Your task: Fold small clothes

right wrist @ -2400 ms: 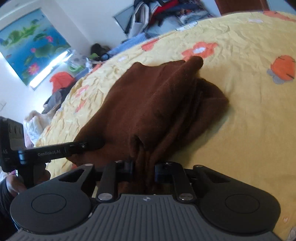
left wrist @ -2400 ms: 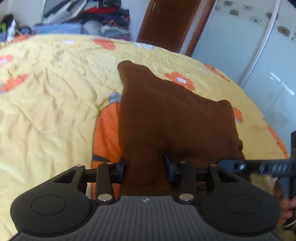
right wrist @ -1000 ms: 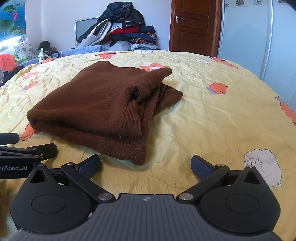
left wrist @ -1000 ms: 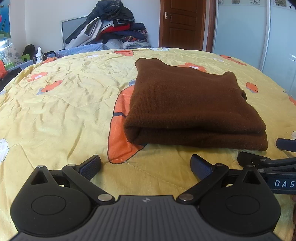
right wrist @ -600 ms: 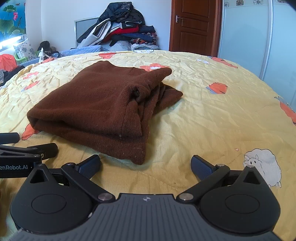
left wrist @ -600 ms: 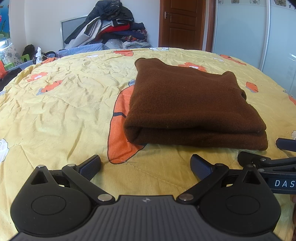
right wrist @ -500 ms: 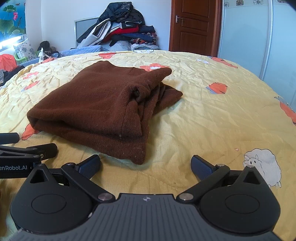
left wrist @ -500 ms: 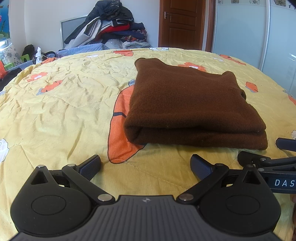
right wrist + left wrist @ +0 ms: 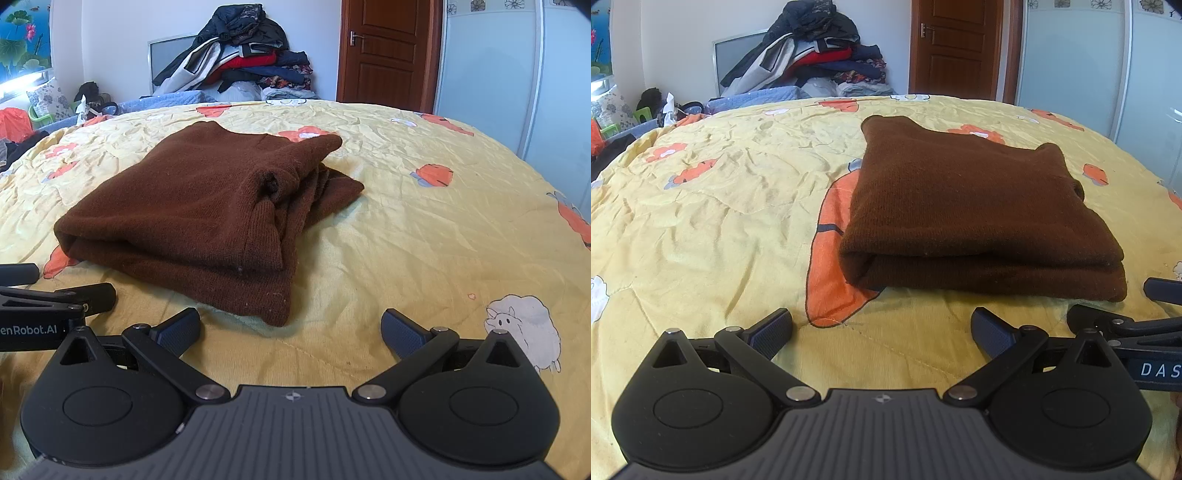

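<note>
A brown knit garment (image 9: pixel 975 206) lies folded into a thick rectangle on the yellow quilt (image 9: pixel 701 229). It also shows in the right wrist view (image 9: pixel 207 206), with stacked layers at its right edge. My left gripper (image 9: pixel 882 330) is open and empty, a short way in front of the garment's near fold. My right gripper (image 9: pixel 291 330) is open and empty, just in front of the garment's near right corner. Each gripper's fingers show at the edge of the other's view, the right one (image 9: pixel 1137 325) and the left one (image 9: pixel 55 295).
The quilt covers a bed and has orange and white cartoon prints. A heap of clothes (image 9: pixel 812 62) is piled behind the bed's far edge. A brown door (image 9: pixel 955 48) and a sliding wardrobe (image 9: pixel 1089 62) stand at the back right.
About 2.4 s ago both grippers were shut on the brown garment and held it up. They have let go, opened and drawn back; the garment lies folded. Nothing has moved in the last second.
</note>
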Available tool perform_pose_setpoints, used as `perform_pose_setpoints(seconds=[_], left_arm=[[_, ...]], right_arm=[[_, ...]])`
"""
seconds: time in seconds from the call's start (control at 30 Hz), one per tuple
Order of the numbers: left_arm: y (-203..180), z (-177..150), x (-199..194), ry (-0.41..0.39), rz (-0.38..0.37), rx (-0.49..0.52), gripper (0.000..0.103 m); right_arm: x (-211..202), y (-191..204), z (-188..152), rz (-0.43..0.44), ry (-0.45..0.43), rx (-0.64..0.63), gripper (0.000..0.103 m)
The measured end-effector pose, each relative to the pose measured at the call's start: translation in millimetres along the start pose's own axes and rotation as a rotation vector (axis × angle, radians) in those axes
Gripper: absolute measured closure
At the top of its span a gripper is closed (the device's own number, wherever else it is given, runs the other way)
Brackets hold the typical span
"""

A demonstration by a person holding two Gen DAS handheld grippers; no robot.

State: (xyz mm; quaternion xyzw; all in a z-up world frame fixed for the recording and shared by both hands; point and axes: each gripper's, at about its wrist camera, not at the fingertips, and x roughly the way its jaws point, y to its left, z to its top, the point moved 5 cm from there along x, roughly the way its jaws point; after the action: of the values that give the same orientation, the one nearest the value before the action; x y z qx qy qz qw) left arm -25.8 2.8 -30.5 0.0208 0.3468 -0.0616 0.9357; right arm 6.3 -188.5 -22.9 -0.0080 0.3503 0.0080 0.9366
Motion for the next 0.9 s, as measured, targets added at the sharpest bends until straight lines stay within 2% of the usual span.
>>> perform_pose_setpoints(seconds=[0.9], left_arm=[[1.6,-0.6,-2.8,0.004,0.007,-0.010,0.000]], right_arm=[[-1.3,0.0,-1.1,-0.002,0.000,-0.001,0.000]])
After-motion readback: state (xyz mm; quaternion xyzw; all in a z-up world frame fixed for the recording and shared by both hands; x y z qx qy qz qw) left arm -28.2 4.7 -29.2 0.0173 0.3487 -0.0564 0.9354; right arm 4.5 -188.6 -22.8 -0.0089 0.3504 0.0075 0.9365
